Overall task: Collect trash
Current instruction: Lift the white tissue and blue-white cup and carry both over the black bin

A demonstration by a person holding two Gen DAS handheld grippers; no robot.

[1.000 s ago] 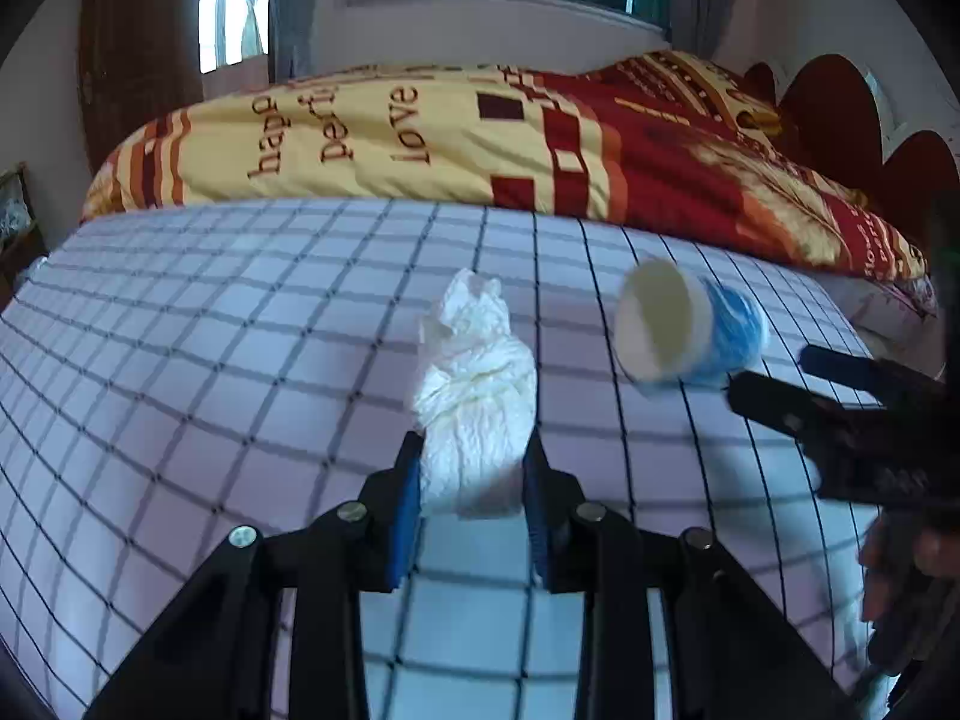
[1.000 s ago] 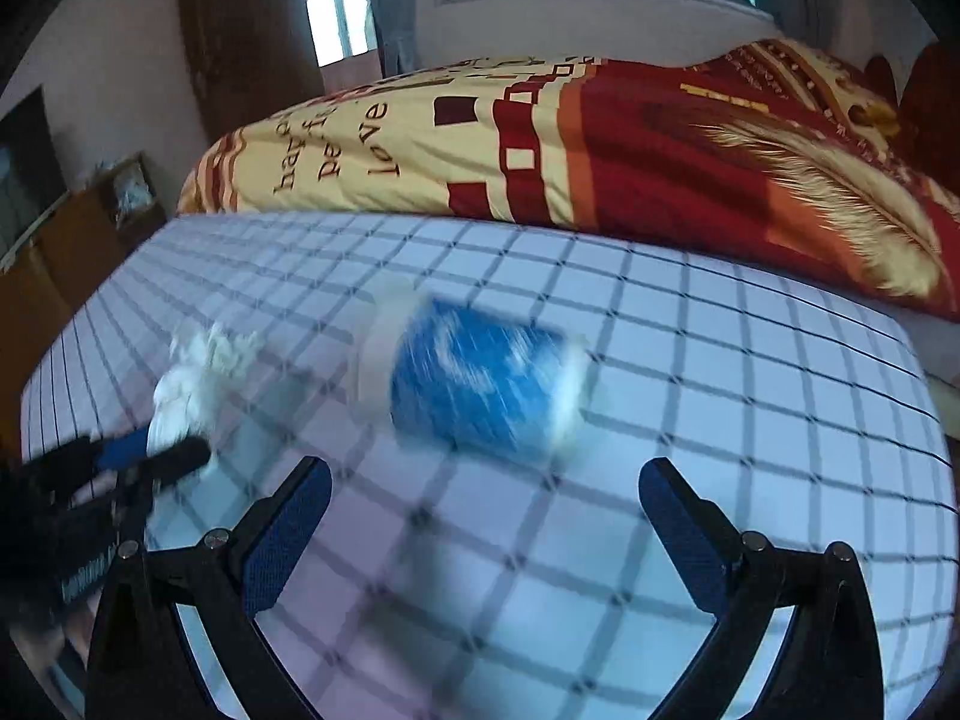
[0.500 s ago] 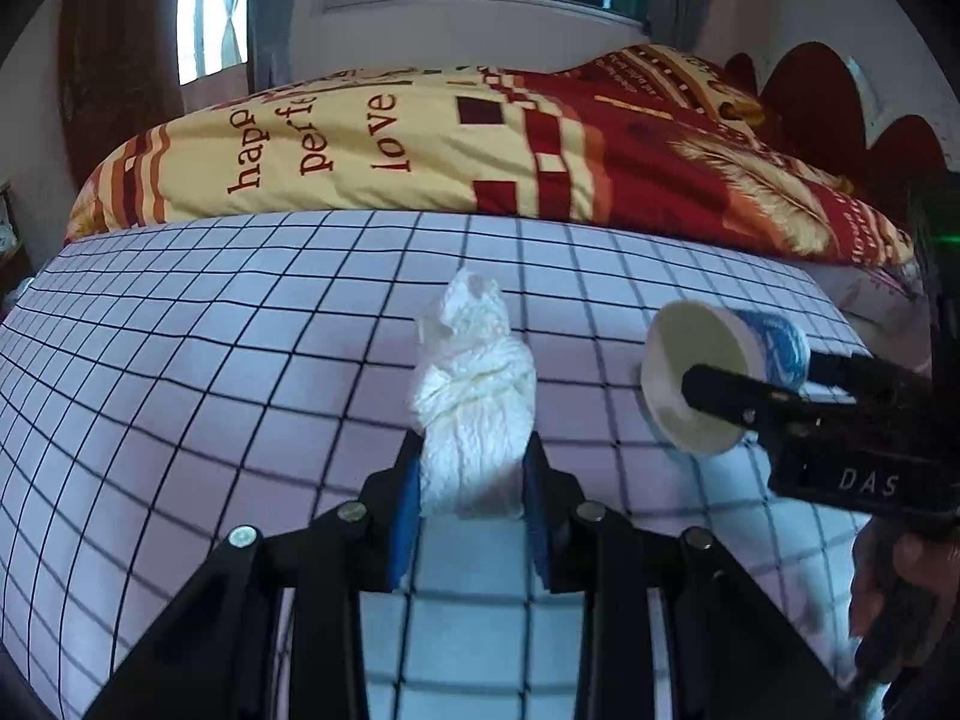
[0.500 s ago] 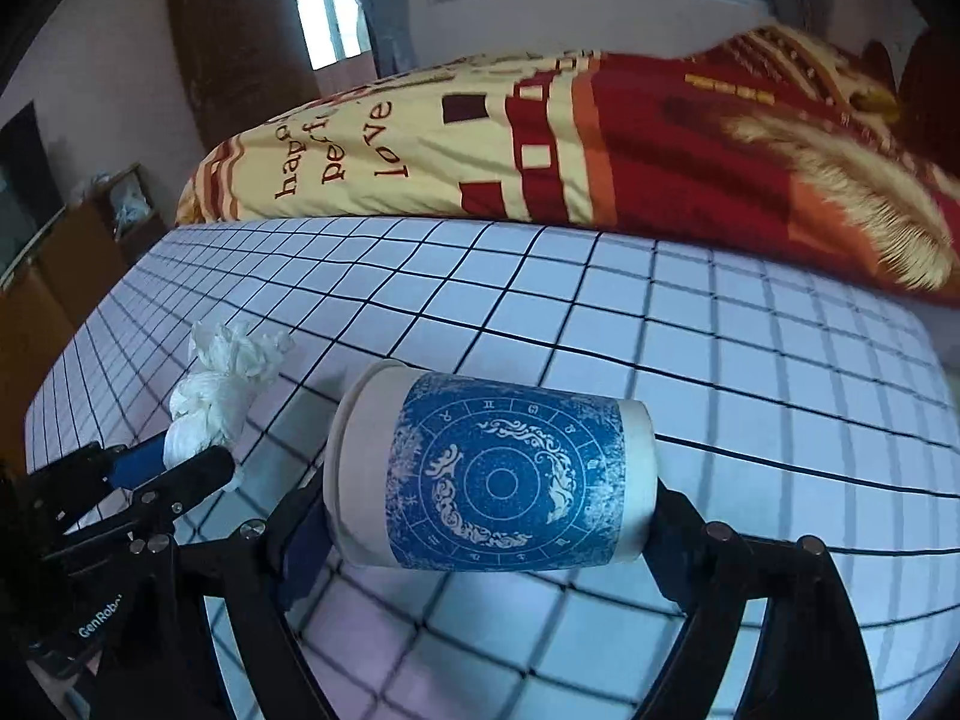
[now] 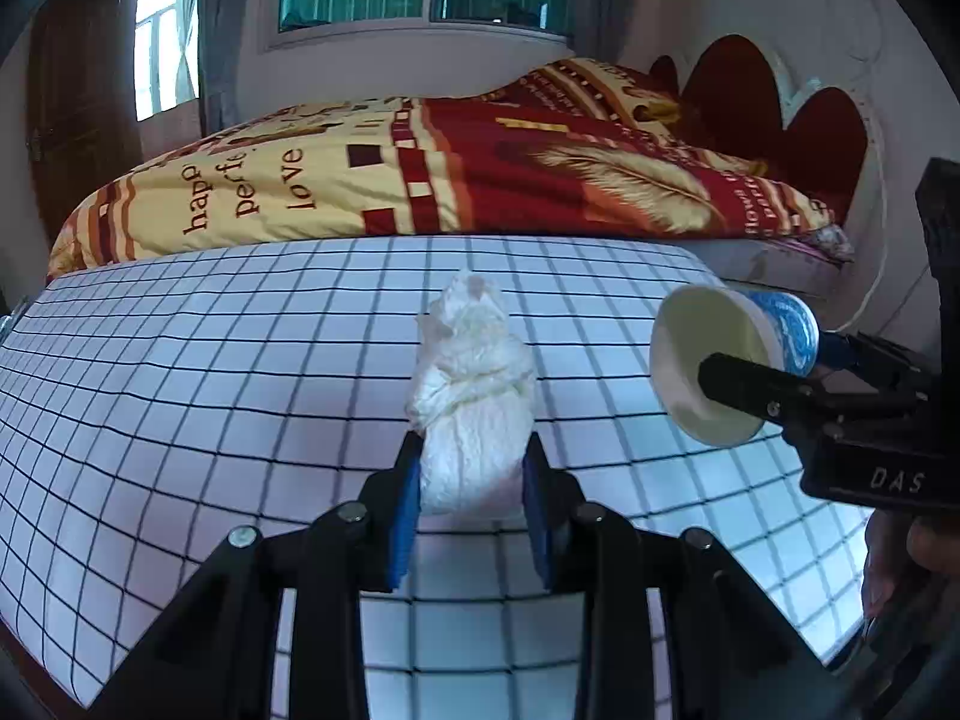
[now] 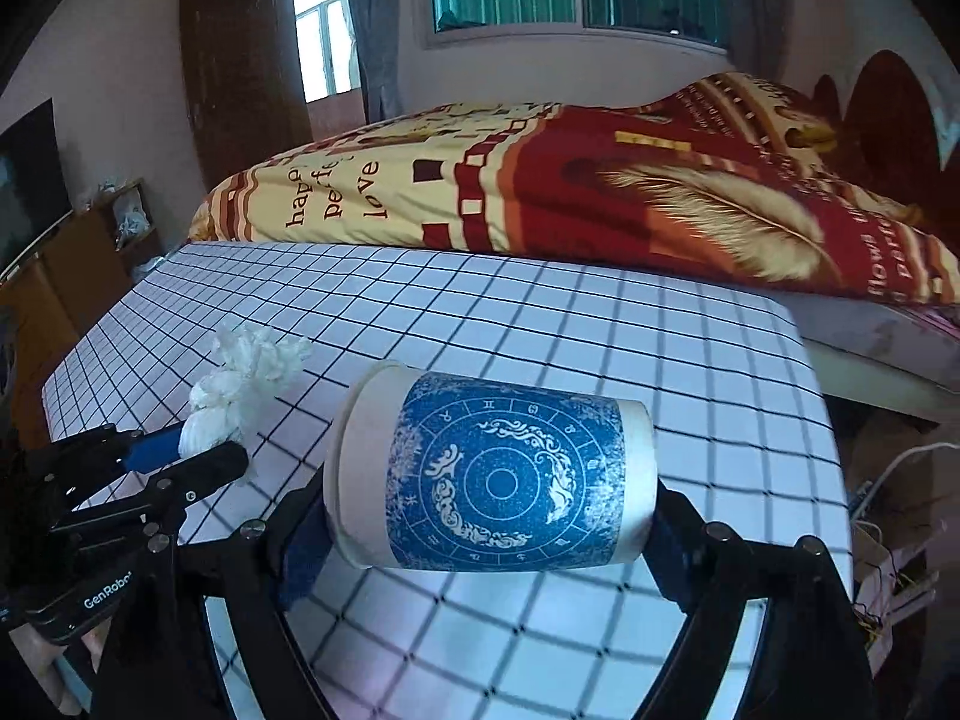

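Note:
A crumpled white tissue wad sticks up from my left gripper, whose blue pads are shut on its lower end. It hangs above the checked tablecloth. My right gripper is shut on a white paper cup with a blue zodiac print, held sideways end to end, rim to the left, clear of the cloth. In the left wrist view the cup shows its open mouth at the right, between the right gripper's fingers. The right wrist view has the left gripper and tissue at the left.
Beyond the table lies a bed with a yellow and red quilt and a red headboard. A wooden cabinet stands at the left. White cables hang past the table's right edge. A person's hand holds the right gripper.
The cup lay loose on the cloth between open jaws; the right gripper has closed on it and lifted it. Both grippers have risen and drawn back, the tissue still held.

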